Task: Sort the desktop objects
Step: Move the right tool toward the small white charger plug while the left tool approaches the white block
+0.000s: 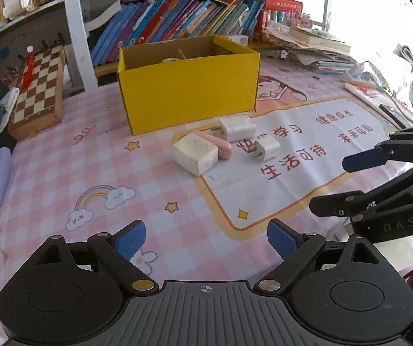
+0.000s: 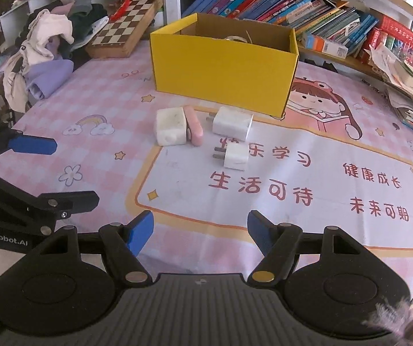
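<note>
A yellow cardboard box (image 1: 187,86) (image 2: 223,66) stands open on the pink checked tablecloth. In front of it lie three white chargers and a pink stick-shaped object. The big speckled charger (image 1: 195,154) (image 2: 171,127) touches the pink object (image 1: 216,144) (image 2: 194,125). A second large charger (image 1: 236,128) (image 2: 232,123) and a small charger (image 1: 265,147) (image 2: 235,155) lie to the right. My left gripper (image 1: 205,240) is open and empty, well short of them. My right gripper (image 2: 200,232) is open and empty too; it also shows at the right edge of the left wrist view (image 1: 359,184).
A chessboard (image 1: 37,89) (image 2: 125,26) leans at the back left. Clothes (image 2: 48,49) are piled at the left edge. Books (image 1: 177,20) fill the shelf behind the box. Stacked papers (image 1: 316,46) (image 2: 411,86) sit at the back right. Something lies inside the box.
</note>
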The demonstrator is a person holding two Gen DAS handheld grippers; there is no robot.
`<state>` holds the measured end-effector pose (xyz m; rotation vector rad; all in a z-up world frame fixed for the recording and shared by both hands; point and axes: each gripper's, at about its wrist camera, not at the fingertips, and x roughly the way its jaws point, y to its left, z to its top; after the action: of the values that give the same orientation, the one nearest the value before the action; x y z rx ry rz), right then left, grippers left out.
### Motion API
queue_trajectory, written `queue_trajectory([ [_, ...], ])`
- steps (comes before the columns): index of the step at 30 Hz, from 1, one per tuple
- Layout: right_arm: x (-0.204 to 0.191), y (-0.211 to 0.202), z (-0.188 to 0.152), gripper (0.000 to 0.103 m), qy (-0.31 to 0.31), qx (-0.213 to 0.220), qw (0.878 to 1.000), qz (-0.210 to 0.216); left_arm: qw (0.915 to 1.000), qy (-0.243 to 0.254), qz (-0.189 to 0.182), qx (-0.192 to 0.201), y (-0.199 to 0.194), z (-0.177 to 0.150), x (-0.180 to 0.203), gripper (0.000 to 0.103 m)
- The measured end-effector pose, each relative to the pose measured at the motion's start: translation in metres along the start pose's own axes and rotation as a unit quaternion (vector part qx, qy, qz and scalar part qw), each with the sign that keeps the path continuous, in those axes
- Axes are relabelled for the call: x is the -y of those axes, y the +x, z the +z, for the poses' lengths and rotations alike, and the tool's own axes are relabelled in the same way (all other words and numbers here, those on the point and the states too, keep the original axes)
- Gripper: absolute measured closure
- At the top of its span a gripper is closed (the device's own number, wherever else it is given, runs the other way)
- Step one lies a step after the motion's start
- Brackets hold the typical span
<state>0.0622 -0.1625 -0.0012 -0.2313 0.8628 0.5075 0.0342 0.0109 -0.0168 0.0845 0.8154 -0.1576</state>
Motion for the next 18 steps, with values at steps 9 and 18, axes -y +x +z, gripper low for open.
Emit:
queue_trajectory([
  [9,0.005,0.003,-0.003,0.029,0.005,-0.019,1.0,-0.008,0.9998,-0.013,0.007,-0.009,0.006,0.0,-0.002,0.01],
  [18,0.011,0.008,0.002,0.031,0.002,-0.019,1.0,-0.006,0.9998,-0.016,0.009,-0.006,0.012,0.007,0.002,0.009],
])
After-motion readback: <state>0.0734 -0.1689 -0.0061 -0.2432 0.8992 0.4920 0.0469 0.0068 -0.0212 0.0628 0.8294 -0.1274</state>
